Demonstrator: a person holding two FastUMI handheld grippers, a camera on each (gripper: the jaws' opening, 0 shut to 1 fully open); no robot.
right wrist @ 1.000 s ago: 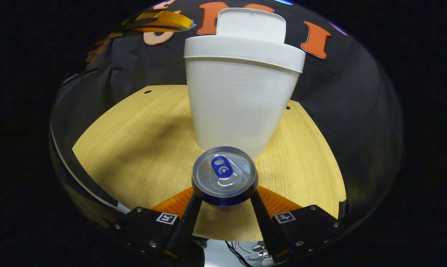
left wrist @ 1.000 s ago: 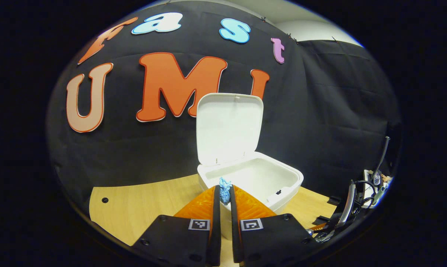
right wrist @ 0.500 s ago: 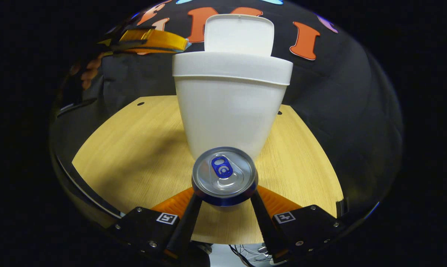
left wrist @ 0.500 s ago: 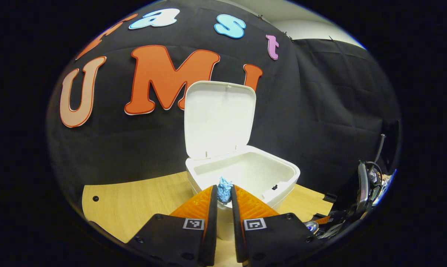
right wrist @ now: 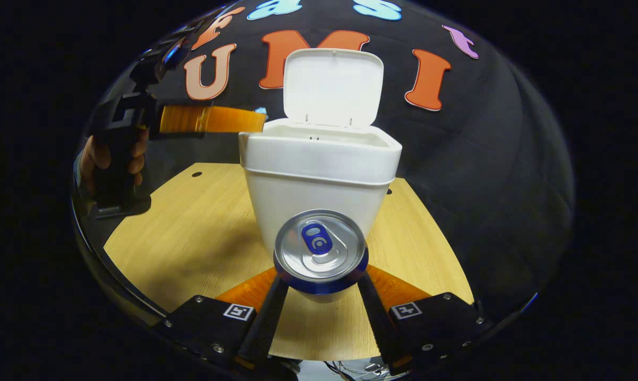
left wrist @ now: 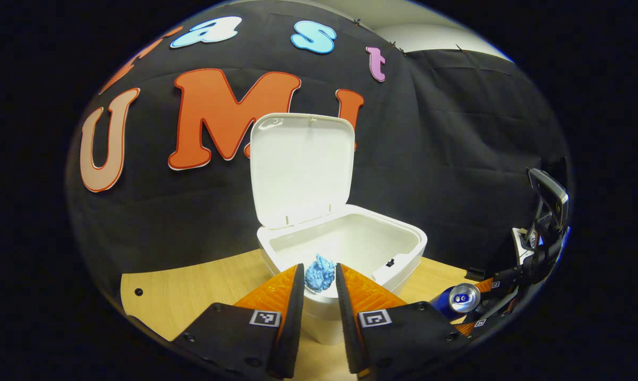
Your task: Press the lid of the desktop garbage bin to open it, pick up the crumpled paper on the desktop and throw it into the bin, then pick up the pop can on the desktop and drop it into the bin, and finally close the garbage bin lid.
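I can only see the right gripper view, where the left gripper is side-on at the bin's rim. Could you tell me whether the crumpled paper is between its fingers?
Observer: Yes. In the left gripper view the crumpled paper sits between the fingertips of the left gripper, above the near rim of the bin. I cannot tell whether both fingers press on it.
Operator: Thank you. Is anything in the bin already?
Observer: The part of the inside that shows is bare white, with no rubbish in it.
Operator: And is the opening free?
Observer: The lid stands upright at the back, and a small dark latch sits inside the front rim.
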